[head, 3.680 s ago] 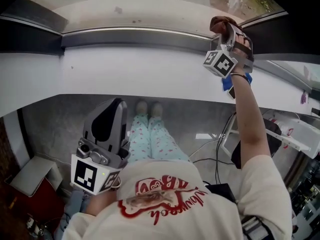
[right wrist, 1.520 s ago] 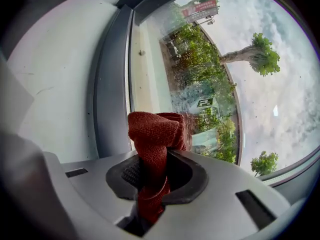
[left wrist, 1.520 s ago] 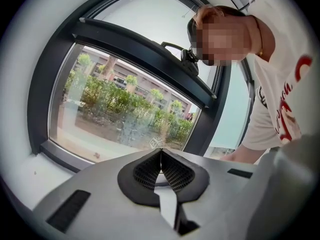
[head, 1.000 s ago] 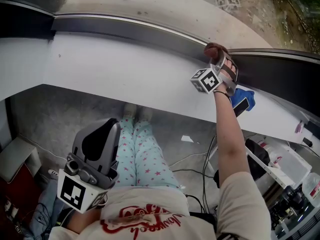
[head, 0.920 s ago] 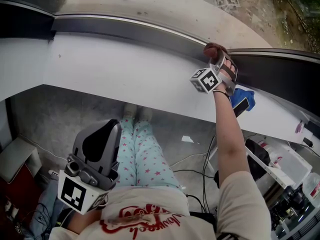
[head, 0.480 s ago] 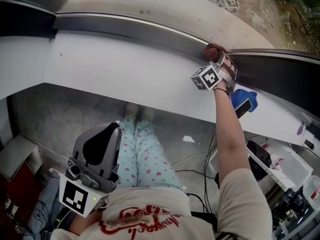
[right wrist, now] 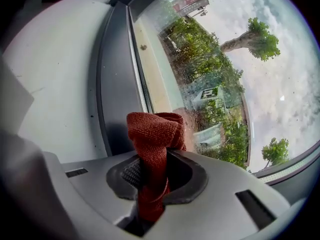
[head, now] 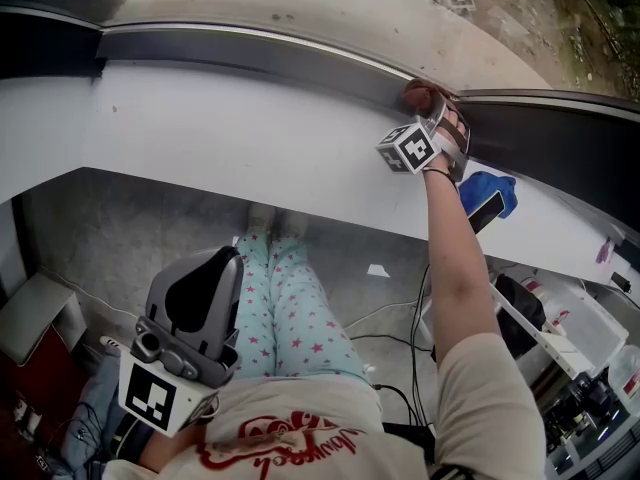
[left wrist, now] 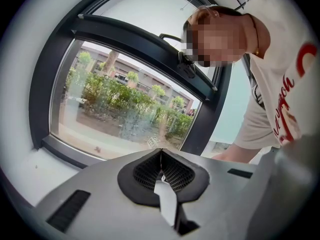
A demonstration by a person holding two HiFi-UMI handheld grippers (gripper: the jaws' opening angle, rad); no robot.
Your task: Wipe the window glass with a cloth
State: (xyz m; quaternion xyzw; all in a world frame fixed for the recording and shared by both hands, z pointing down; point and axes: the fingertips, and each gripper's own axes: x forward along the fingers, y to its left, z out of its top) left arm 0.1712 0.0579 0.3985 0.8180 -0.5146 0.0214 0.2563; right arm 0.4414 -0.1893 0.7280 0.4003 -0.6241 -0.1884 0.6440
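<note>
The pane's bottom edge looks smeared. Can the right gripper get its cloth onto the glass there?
Probably yes: the right gripper is shut on the cloth, which sits at the glass beside the frame, with nothing between.

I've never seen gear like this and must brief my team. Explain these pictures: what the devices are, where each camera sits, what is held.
No robot here: a person holds a two-jaw gripper in each hand. The head view comes from a camera on the person's head, looking down; the other two cameras ride on the grippers and look along their jaws. The right gripper reaches to the window, jaws shut on a red cloth at the bottom edge of the window glass. The left gripper hangs low by the body, jaws together, empty. On the white sill lies something blue; I cannot tell what.
</note>
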